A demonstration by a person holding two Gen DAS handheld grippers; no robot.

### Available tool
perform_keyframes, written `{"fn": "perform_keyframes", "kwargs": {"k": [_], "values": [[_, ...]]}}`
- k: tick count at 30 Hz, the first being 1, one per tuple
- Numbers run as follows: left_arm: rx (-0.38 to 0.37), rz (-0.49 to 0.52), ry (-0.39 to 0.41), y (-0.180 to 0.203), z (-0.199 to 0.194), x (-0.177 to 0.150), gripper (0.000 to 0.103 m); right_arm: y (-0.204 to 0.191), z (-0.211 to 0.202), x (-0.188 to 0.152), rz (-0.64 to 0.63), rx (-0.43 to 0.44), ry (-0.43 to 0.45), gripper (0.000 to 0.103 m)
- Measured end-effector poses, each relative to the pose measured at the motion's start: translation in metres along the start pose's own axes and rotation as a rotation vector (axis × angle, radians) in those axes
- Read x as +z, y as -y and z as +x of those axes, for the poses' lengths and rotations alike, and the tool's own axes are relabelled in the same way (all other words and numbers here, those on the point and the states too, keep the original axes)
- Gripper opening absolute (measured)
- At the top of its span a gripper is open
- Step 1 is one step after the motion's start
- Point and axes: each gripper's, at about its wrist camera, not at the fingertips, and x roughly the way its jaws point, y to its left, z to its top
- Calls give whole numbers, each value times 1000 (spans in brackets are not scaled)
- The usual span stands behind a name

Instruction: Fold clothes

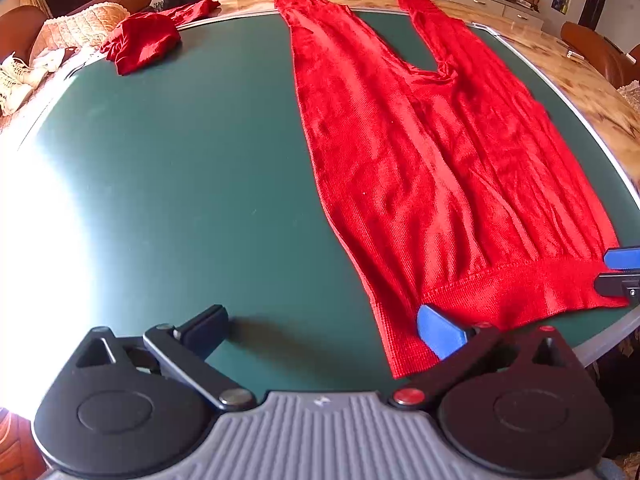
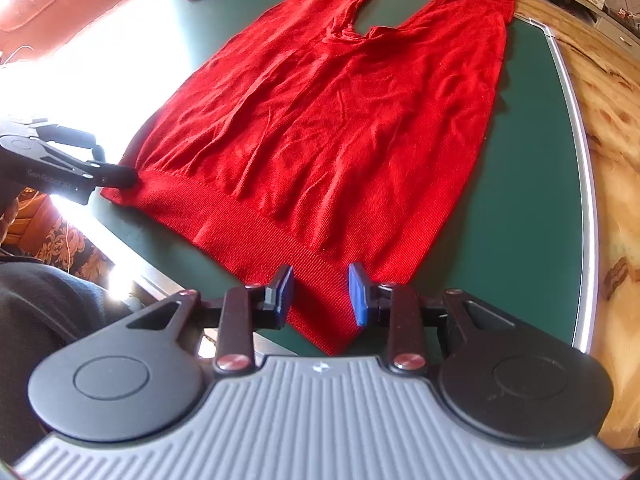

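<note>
The left tool [image 1: 320,328] has its fingers spread wide apart, gripping nothing; its blue-padded finger [image 1: 440,332] rests at the near left corner of the red garment's ribbed hem, while the other finger hangs over bare green surface [image 1: 180,200]. The right tool [image 2: 320,296] is also parted, its two pads straddling the hem's near right corner without closing on it. From both tools the red garment [image 2: 328,120] stretches away flat on the surface, hem nearest, its two shoulder straps farthest, reaching the far rim. Beyond and to the left of the left tool, well apart from the garment, a crumpled red cloth [image 1: 140,42] lies near the surface's far edge.
</note>
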Motion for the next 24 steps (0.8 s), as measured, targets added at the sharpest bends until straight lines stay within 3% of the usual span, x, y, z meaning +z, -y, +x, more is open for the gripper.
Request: {"fn": "perform_keyframes", "kwargs": {"k": [2, 4, 7, 13, 18, 24], "values": [[1, -4, -3, 0, 0, 0, 103, -3, 1, 1, -2, 12, -12, 48], [1, -9, -6, -1, 0, 1, 103, -9, 4, 2, -20, 19, -24, 70], [1, -29, -6, -3, 0, 4, 102, -26, 11, -3, -93, -30, -38, 87], [40, -76, 69, -16, 6, 60, 100, -20, -5, 7, -38, -10, 43, 87], [125, -128, 93, -28, 47, 151, 100, 3, -11, 43, 6, 9, 118, 87], [179, -175, 81, -56, 106, 252, 100, 11, 28, 76, 18, 7, 91, 87]]}}
